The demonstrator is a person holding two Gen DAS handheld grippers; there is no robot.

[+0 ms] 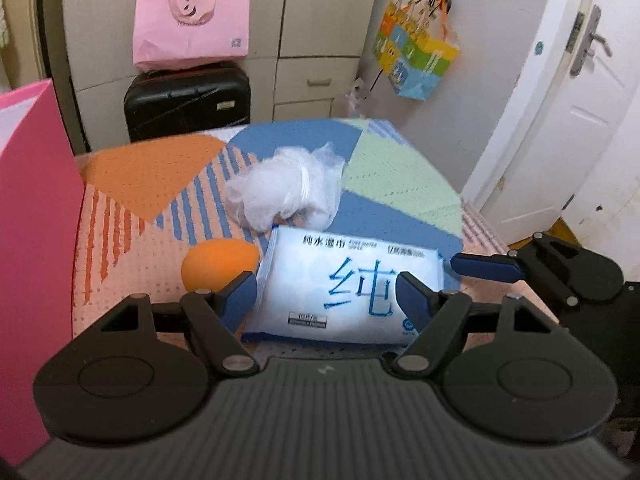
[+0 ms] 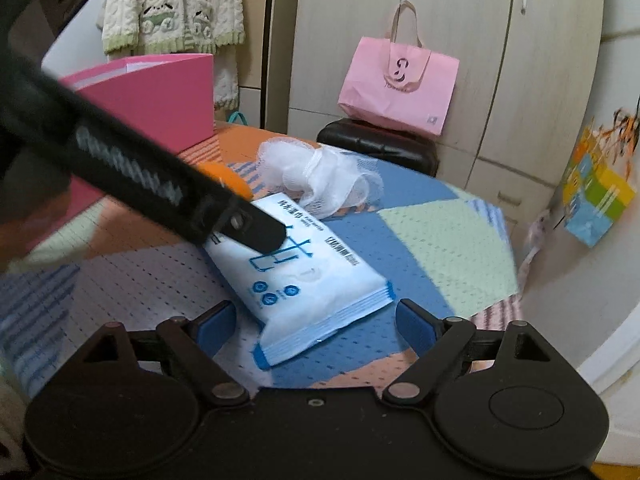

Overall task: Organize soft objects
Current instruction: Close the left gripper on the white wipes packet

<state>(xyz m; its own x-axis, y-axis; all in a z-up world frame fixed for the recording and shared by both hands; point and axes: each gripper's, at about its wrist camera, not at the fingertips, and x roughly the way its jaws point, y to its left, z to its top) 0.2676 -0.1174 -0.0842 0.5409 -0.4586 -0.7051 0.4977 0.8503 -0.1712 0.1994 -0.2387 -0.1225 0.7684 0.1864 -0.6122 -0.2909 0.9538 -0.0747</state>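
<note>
Nothing looks sorted yet; the wipes pack (image 1: pixel 344 284), mesh sponge (image 1: pixel 284 188) and orange sponge (image 1: pixel 218 262) lie on the tabletop (image 1: pixel 152 176); the left hand-held gripper (image 1: pixel 326 300) straddles the pack, released, perhaps touching; the right hand-held gripper (image 2: pixel 316 328) hovers released; the pink box (image 1: pixel 36 240) waits.

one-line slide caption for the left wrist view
Open left gripper straddling a wet-wipe pack on the patterned table.

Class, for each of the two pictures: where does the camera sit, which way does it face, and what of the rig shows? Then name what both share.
Left wrist: behind the open left gripper, facing the wipes pack; the right gripper shows at right.
Right wrist: behind the open right gripper, facing the pack's end; the left gripper crosses upper left.
Shared: pack, white mesh puff, orange ball, pink box.
</note>
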